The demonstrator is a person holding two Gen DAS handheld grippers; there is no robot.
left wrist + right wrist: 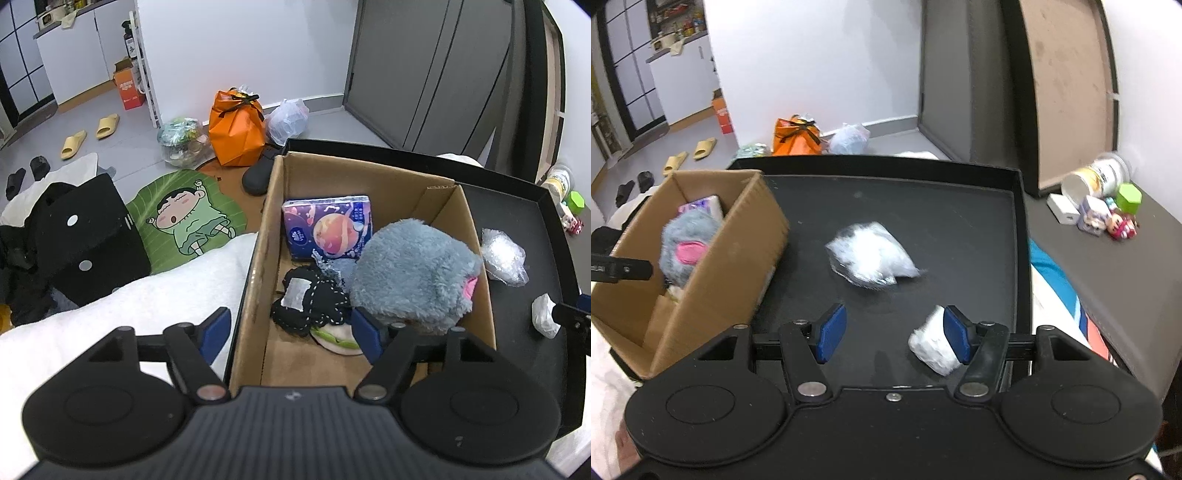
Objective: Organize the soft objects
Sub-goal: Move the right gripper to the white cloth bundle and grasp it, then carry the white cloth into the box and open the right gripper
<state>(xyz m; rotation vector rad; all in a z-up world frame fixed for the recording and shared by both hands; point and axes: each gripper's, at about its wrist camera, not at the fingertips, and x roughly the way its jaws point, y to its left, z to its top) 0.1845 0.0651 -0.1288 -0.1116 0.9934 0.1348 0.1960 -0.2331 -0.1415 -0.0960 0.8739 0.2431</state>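
Angled steeply downward over the cardboard box (pixel 369 206), the left gripper (pixel 291 328) hangs with jaws apart, empty, above the grey plush (pixel 410 269). Over the black tray (pixel 960 206), the right gripper (pixel 894 332) tilts down, jaws spread, one pad beside a small white wad (pixel 931 347).

Black tray (pixel 1017 221) carries cardboard box (pixel 713 273) at left, clear crumpled plastic bag (pixel 871 254) mid-tray, small white wad (pixel 932 345) nearer camera, apart from bag
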